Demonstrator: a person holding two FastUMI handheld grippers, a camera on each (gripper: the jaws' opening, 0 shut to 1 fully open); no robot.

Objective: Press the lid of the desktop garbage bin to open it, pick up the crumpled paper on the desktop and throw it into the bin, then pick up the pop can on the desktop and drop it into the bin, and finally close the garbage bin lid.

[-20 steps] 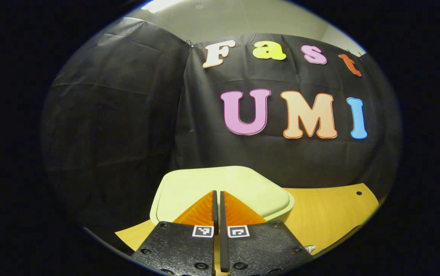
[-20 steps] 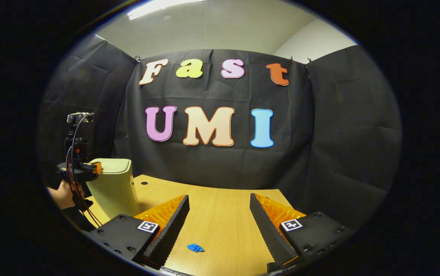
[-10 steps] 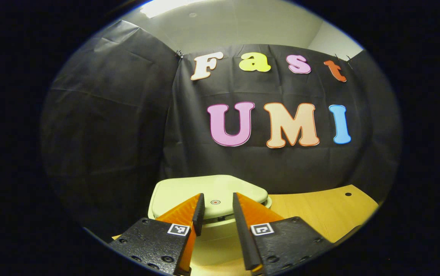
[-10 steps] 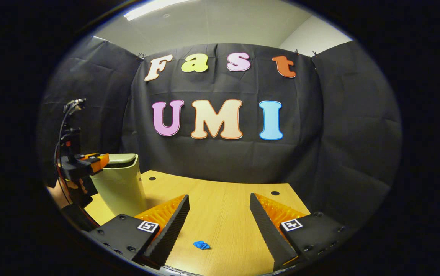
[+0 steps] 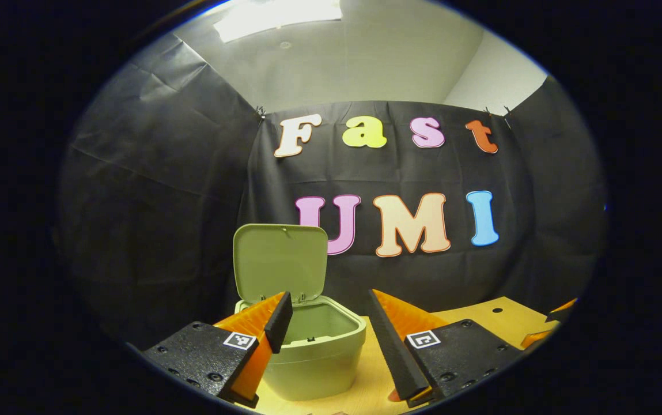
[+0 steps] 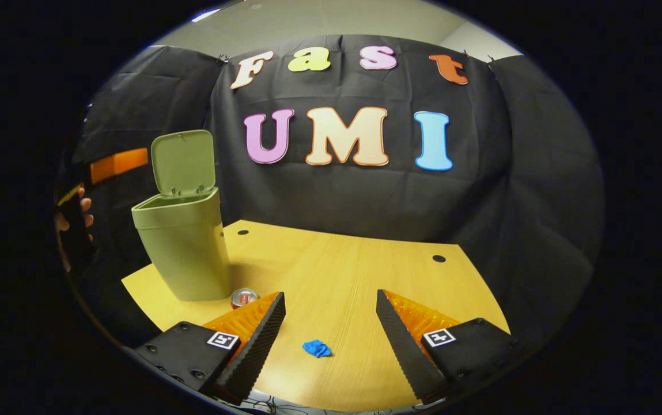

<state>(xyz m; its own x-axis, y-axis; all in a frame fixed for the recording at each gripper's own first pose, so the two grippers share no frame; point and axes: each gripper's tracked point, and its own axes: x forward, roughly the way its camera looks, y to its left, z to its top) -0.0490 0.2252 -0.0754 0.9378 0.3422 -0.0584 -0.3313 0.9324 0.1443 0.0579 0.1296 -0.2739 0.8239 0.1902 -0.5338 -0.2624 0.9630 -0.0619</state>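
The pale green bin (image 5: pixel 314 353) stands open just ahead of my left gripper (image 5: pixel 328 296), its lid (image 5: pixel 280 262) tipped upright at the back. My left gripper is open and holds nothing, hanging a little short of the bin's rim. In the right gripper view the bin (image 6: pixel 185 253) sits at the table's left, lid (image 6: pixel 182 161) raised. A pop can (image 6: pixel 244 298) lies at the bin's foot. The crumpled blue paper (image 6: pixel 317 348) rests on the table between the fingers of my open right gripper (image 6: pixel 331 298), which hovers above it.
The wooden table (image 6: pixel 365 265) has two small holes near its back edge. A hand (image 6: pixel 80 213) and an orange part of the left gripper (image 6: pixel 118 164) show left of the bin. Black cloth walls close in behind and at both sides.
My left gripper went from shut against the lid to open and drew back. The lid swung up and now stands open. The right gripper's view tipped down, bringing the can into sight.
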